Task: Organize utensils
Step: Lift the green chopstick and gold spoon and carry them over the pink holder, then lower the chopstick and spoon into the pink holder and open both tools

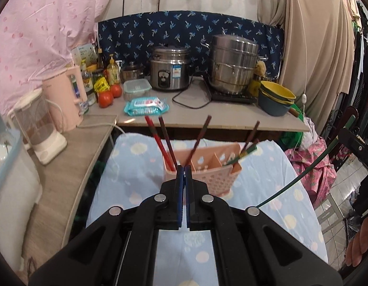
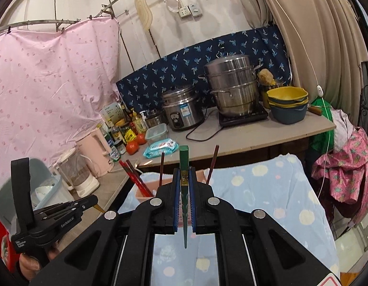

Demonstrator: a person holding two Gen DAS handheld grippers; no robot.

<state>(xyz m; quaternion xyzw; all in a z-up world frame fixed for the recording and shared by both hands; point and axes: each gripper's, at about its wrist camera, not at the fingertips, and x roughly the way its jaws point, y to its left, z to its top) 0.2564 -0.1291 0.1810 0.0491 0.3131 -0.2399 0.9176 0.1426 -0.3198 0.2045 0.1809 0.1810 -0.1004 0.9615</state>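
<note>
Right gripper (image 2: 184, 178) clamps green chopstick (image 2: 184, 157), long axis along the fingers, pink utensil caddy (image 1: 207, 166) at 12 o'clock just beyond both tips; left gripper (image 1: 184, 169) is closed empty, nearer the caddy.

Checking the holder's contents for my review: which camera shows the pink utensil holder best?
The left wrist view: the pink utensil holder shows its compartments, perforated front and the chopsticks standing inside. In the right wrist view only a corner of it shows behind the right gripper.
</note>
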